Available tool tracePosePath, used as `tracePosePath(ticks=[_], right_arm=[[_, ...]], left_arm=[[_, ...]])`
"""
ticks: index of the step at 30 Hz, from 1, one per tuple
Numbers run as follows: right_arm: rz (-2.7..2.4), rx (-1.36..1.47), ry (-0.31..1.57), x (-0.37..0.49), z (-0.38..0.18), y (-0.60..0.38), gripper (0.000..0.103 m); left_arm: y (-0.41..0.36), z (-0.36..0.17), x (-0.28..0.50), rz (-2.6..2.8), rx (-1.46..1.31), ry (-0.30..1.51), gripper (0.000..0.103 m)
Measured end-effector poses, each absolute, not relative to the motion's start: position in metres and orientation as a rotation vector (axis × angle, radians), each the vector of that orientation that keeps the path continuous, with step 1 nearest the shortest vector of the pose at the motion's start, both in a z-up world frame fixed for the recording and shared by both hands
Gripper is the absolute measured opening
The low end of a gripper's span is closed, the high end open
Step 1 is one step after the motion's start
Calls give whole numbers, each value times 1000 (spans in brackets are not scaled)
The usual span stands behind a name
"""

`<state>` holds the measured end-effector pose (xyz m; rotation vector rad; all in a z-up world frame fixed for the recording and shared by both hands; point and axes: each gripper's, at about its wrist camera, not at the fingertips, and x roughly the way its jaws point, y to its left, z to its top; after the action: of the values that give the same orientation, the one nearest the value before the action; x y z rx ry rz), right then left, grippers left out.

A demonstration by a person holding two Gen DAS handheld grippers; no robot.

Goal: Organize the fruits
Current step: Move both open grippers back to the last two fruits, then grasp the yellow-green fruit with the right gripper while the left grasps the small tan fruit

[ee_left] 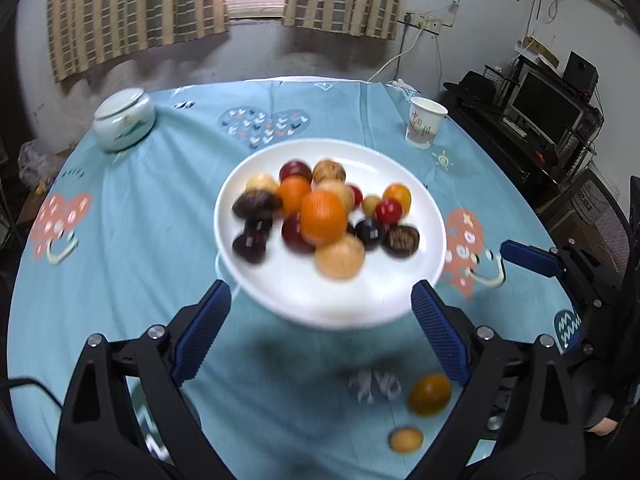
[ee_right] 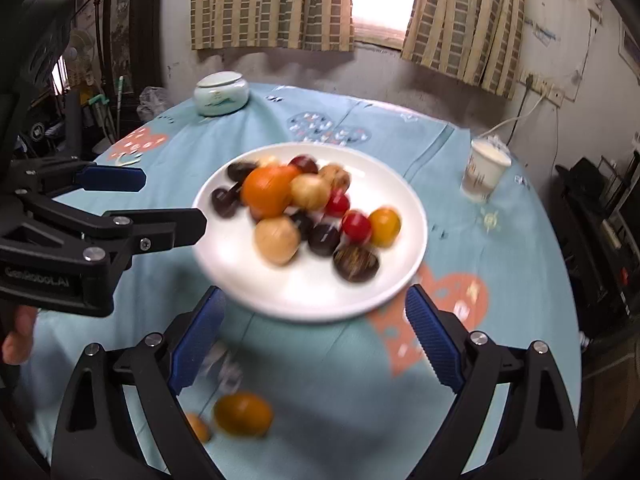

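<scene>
A white plate [ee_left: 280, 280] [ee_right: 304, 292] heaped with several small fruits, among them a big orange [ee_left: 323, 217] [ee_right: 267, 191], sits mid-table on the blue cloth. Two loose fruits lie on the cloth in front of it: a yellow-orange one [ee_left: 429, 394] [ee_right: 243, 414] and a smaller tan one [ee_left: 406, 440] [ee_right: 197, 426]. My left gripper [ee_left: 322, 296] stands open just short of the plate's near rim, nothing between its fingers. My right gripper [ee_right: 316, 304] is open too, likewise empty, near the plate's front edge. The left gripper also shows at the left of the right wrist view.
A pale lidded ceramic jar [ee_left: 124, 120] [ee_right: 221, 93] stands at the far left of the round table [ee_left: 120, 240]. A paper cup [ee_left: 425, 122] [ee_right: 484, 170] stands at the far right. Shelves with a monitor [ee_left: 548, 108] lie beyond the table's right edge.
</scene>
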<state>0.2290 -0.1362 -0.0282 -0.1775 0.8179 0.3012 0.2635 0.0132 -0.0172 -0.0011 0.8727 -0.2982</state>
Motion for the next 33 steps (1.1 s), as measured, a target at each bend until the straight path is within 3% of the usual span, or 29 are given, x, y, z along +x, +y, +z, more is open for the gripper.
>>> tracePosePath(ticks=[11,23,24,25,31,33], right_arm=[[290,-81,861,161,-41,-141,97],[337,-14,957,164,-72,-140,97],[348,-5,956,165,-74,-139,92],[357,-2,962,168,-77,-137,78],[379,32,1044,190,-102,-129,44],[387,56,1040,192,-105,-131,43]], left_arm=[[37,-56,173,-210,-27,880,97],[47,-68,153,-181,26,893,97],[48,-69,152,-180,26,894,97],[50,-69,151,-177,26,895,97],[56,-70,149,-175,13,898,97],[54,-69,149,-178,15,898,97]])
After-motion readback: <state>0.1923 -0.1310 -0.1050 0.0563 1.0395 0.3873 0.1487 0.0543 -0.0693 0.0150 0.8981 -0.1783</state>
